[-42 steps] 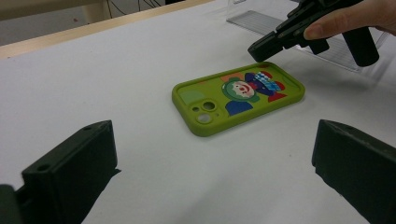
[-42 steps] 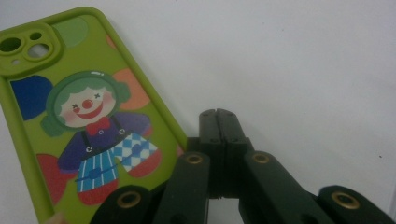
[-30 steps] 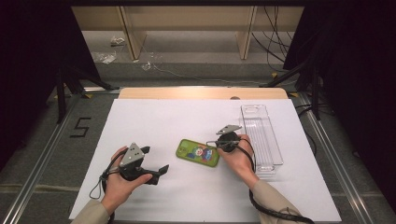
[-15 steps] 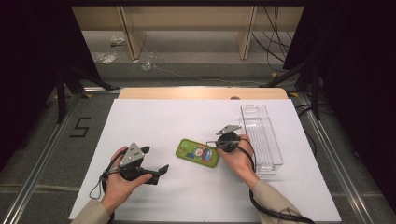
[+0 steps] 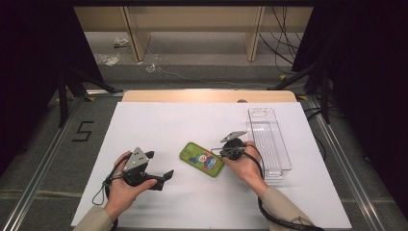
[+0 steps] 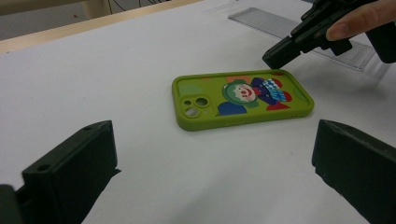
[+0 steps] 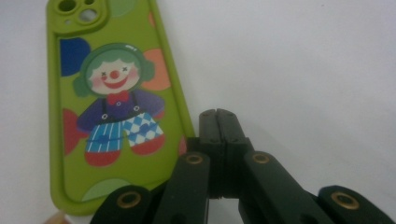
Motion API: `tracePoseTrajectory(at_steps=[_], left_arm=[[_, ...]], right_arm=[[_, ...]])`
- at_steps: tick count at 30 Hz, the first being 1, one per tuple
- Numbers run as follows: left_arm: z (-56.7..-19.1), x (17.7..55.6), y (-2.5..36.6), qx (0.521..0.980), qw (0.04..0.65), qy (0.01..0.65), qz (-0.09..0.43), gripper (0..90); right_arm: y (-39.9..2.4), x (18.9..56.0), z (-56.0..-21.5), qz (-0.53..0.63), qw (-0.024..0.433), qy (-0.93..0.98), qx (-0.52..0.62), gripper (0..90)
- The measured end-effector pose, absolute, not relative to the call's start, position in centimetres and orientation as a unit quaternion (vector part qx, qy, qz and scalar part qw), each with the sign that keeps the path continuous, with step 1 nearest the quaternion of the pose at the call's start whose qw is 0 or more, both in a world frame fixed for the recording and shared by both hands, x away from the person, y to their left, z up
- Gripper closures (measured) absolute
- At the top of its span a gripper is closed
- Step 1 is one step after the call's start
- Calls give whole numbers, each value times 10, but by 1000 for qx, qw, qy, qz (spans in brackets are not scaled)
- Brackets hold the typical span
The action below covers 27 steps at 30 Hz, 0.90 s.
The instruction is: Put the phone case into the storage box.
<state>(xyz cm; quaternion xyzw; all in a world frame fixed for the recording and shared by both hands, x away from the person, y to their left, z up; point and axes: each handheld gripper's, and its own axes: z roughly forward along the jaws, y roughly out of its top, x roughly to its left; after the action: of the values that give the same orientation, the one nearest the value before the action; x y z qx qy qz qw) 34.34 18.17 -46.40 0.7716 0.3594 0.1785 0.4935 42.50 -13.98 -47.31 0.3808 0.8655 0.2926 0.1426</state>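
White sheet (image 5: 159,125) covers the table, and the green phone case (image 5: 201,159) lies flat near its middle, clown side up. Clear plastic tray (image 5: 269,139) sits to the right of the case, well apart from it. Left gripper (image 5: 160,167) rests left of the case, its jaws spread wide, with nothing between them. Right gripper (image 5: 215,153) has its jaws pressed together, their tips at the case's right edge, pinching nothing.
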Motion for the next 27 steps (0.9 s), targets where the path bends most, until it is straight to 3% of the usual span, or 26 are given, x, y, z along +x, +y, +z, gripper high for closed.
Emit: tracePoseTrajectory(at_steps=[14,27], left_arm=[[-466,345,182,775,483,368,175,0],[-467,345,182,780,472,375,171,2]], right_arm=[[-126,408,-472,291,79,888,346,900],[-105,392,-473,299,47,899,317,900]])
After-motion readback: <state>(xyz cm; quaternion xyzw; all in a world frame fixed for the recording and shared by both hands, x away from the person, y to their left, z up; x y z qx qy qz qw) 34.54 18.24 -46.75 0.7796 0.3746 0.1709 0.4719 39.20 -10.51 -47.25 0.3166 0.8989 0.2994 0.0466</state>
